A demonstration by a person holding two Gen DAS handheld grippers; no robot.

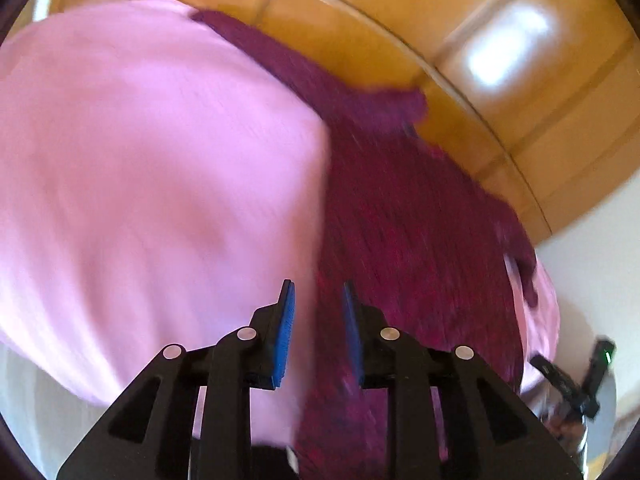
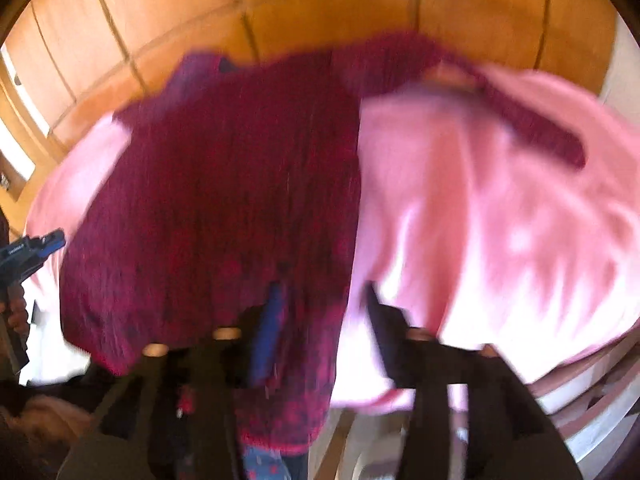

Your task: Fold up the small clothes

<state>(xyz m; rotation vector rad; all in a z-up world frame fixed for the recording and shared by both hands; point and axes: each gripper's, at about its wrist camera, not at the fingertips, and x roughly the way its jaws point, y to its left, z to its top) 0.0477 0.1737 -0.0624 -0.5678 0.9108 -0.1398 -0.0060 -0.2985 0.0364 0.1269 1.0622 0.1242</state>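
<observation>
Both claws, left gripper (image 1: 319, 300) and right gripper (image 2: 320, 300), hover with jaws apart, gripping nothing.
Beneath lies a maroon knit sweater (image 1: 400, 220) on pink cloth (image 1: 140, 160).

The table (image 1: 352, 36) is made of wood and looks orange-brown. Thin dark lines run across its top and cut it into big squares. The top is shiny. Two bright white spots of light sit on it in the left wrist view, one at the top and one near the right side. The table has a round, curved edge (image 1: 516, 168) with a dark line along it. Past that edge the floor (image 1: 592, 264) is pale and almost white. In the right wrist view the same wood (image 2: 320, 12) fills the top, and a bright strip of light (image 2: 20, 128) shows at the left side. Everything is a bit blurry.
</observation>
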